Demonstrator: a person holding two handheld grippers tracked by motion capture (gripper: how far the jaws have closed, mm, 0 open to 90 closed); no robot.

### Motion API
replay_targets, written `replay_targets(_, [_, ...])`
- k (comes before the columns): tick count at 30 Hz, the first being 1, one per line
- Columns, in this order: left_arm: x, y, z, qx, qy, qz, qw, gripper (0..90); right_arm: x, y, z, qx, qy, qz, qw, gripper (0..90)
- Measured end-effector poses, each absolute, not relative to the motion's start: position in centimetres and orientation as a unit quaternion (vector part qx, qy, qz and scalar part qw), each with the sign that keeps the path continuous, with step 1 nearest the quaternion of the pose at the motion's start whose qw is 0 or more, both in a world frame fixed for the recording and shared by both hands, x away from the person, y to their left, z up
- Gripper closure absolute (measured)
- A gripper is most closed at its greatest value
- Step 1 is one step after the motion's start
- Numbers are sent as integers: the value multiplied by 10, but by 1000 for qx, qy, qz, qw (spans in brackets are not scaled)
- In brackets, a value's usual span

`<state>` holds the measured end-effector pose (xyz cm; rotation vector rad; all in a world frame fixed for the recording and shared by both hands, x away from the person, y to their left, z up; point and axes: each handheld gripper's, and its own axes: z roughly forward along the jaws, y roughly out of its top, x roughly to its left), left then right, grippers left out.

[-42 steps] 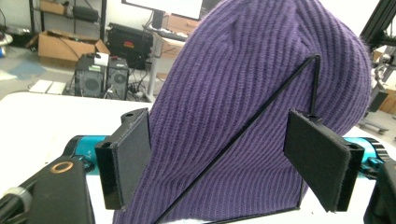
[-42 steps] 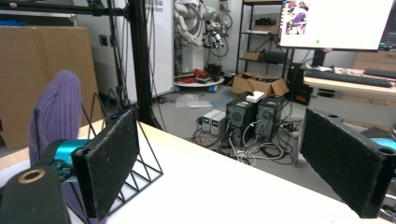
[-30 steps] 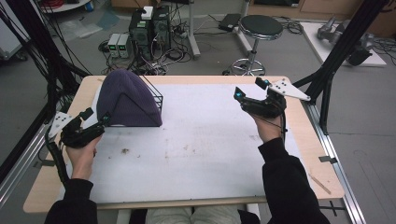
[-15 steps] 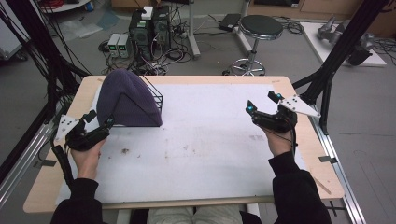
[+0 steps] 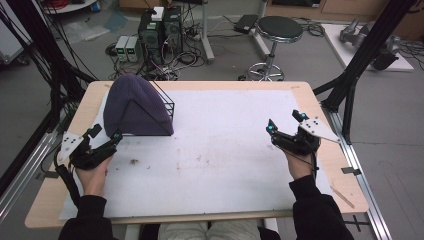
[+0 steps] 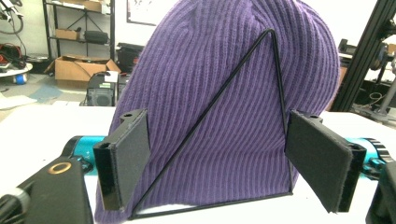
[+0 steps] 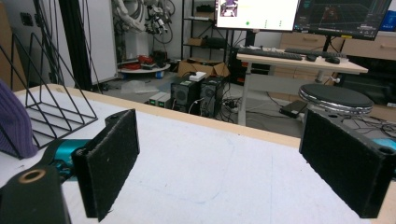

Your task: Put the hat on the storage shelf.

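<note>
I held my left gripper [image 5: 105,140] low at the near left of the tabletop [image 5: 225,165], its jaws spread wide and empty, pointed at the purple knit hat [image 5: 131,107] just ahead of them. The hat was pulled over a black wire rack [image 5: 165,102] of triangular frames that stood at the far left of the tabletop, and in my left gripper view the hat [image 6: 224,107] rose between my two pads with one wire triangle [image 6: 275,70] lying across its ribbed side, close in front but not touched. My right gripper [image 5: 285,131] sat over the right side of the tabletop, well apart from the hat, its jaws likewise spread with nothing between them. In my right gripper view the bare end of the rack [image 7: 51,102] and a sliver of the hat [image 7: 14,123] showed far off at the left edge, with white tabletop [image 7: 210,168] between the pads
</note>
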<state>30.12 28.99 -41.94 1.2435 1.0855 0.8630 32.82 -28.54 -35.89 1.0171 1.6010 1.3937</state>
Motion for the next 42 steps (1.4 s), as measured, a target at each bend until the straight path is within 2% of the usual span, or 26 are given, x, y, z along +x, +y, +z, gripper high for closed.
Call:
replay_targets(8, [292, 294, -424, 534, 467, 368, 601, 228, 314, -296, -378, 418, 619, 549, 375, 113])
replay_targets(21, [279, 283, -435, 544, 457, 385, 589, 230, 288, -304, -429, 464, 606, 521, 382, 114])
replay_targets(25, [277, 281, -438, 548, 455, 381, 590, 230, 290, -301, -432, 447, 620, 512, 392, 113])
replay_targets(42, [273, 281, -438, 546, 451, 391, 588, 242, 288, -312, -435, 462, 612, 529, 365, 114])
